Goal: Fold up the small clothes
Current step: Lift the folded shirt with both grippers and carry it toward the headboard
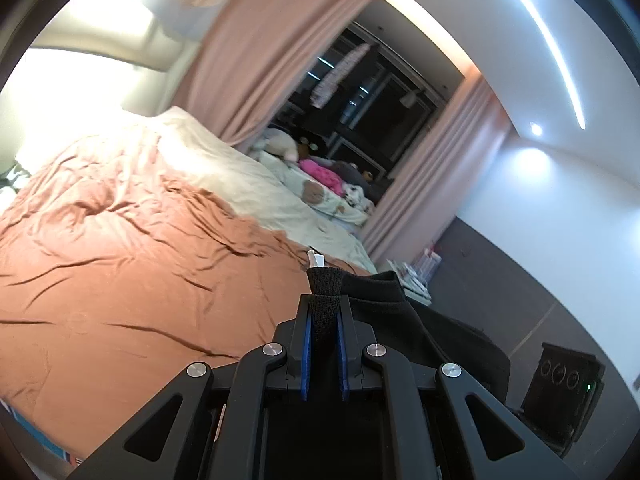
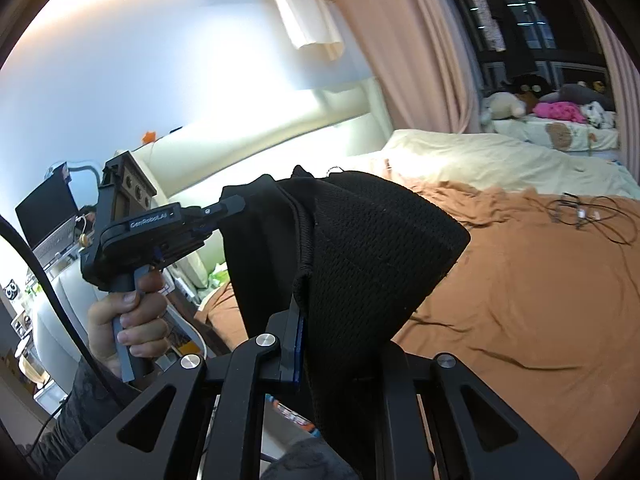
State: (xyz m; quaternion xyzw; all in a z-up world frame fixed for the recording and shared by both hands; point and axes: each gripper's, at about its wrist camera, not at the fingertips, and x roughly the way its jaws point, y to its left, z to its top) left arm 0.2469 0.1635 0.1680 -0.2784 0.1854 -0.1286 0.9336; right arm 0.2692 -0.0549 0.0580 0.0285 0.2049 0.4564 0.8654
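1. Basically no containers visible.
2. Black knit garment (image 2: 360, 248) hangs bunched above the bed (image 2: 520, 280), stretched between both grippers.
3. Left gripper (image 1: 325, 320) clamped on its edge; right gripper (image 2: 320, 332) clamped too, cloth draped over fingers.

My left gripper (image 1: 324, 312) is pinched shut on the black cloth (image 1: 400, 320). My right gripper (image 2: 316, 312) is pinched on it too, w/ cloth draped over one finger. My left hand (image 2: 128, 316) squeezes the handle, gripper held up.
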